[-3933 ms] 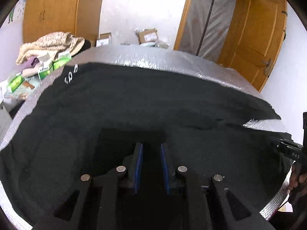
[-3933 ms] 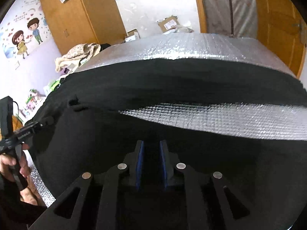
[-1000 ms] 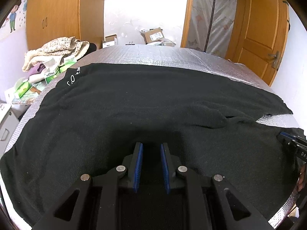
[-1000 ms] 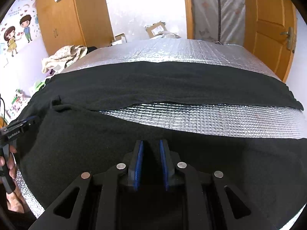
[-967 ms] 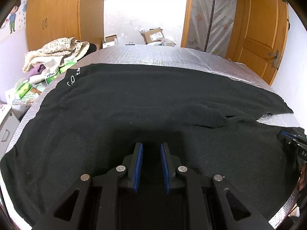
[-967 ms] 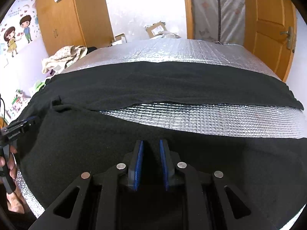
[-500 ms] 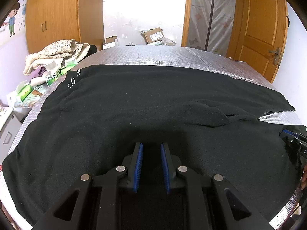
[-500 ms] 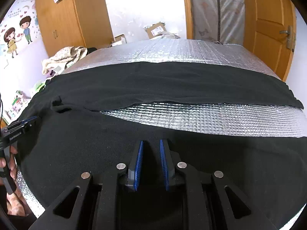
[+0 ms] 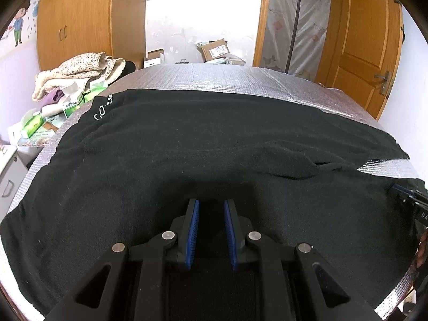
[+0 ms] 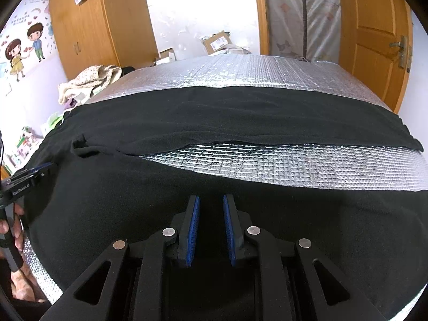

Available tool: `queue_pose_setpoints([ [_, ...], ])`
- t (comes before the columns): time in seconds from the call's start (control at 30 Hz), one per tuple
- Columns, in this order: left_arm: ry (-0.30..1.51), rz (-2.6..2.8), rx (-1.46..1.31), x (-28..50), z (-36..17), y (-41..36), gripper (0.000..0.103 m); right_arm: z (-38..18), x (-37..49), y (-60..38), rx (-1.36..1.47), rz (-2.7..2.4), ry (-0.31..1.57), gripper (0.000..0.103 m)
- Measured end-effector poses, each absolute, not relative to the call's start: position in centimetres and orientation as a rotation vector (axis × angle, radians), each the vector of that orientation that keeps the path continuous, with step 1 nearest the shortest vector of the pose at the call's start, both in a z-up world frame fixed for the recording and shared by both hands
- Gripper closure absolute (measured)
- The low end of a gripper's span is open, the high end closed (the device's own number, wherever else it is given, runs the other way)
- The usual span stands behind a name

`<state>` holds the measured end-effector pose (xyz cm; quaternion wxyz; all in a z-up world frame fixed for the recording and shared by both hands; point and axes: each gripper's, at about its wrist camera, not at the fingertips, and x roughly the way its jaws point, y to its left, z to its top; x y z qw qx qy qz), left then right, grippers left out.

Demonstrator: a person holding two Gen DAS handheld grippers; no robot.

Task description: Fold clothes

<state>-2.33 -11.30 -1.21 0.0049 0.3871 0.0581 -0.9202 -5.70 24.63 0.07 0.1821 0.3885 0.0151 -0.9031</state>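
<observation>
Black trousers (image 9: 200, 139) lie spread sideways over the silver foil table (image 9: 227, 80), with the waist and its white logo (image 9: 100, 111) at the left. In the right wrist view the far leg (image 10: 240, 117) and the near leg are apart, with bare foil (image 10: 294, 163) between them. My left gripper (image 9: 210, 203) sits at the near edge by the hip, black cloth filling the gap between its blue pads. My right gripper (image 10: 210, 199) holds the near leg the same way. Each gripper also shows at the edge of the other view: the left gripper (image 10: 40, 168), the right gripper (image 9: 406, 191).
A heap of pale clothes (image 9: 80, 72) and green-white boxes (image 9: 71, 103) sit beyond the table's left edge. Cardboard boxes (image 9: 214, 49) stand by the far wall, next to a wooden wardrobe (image 9: 75, 21) and a door (image 9: 366, 53). A person's hand (image 10: 16, 222) grips the left tool.
About four seconds ago the near part of the trousers hung raised and shadowed; now it lies flatter on the foil. Over the last second nothing has visibly moved.
</observation>
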Motion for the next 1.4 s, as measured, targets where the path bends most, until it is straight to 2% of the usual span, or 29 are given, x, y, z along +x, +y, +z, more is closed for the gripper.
queue_pose_setpoints([
  [0.17,0.223,-2.885,1.208,-2.3,-1.2,-11.5,0.084,0.1,-5.6,24.8,1.097,-2.544,0.022,0.083],
  [0.8,0.164,-2.871,1.230,-2.5,-1.1,-11.0,0.084,0.2,-5.6,25.2,1.103,-2.519,-0.029,0.083],
  [0.93,0.235,-2.917,1.263,-2.4,0.0,-11.8,0.084,1.6,-5.8,25.0,1.101,-2.465,-0.014,0.083],
  [1.17,0.137,-2.957,1.095,-3.8,4.5,-13.7,0.084,5.4,-7.7,22.7,0.974,-2.409,0.070,0.081],
  [1.4,-0.012,-2.957,1.096,-7.4,6.3,-16.1,0.082,8.3,-10.2,19.6,0.813,-2.322,0.220,0.078],
])
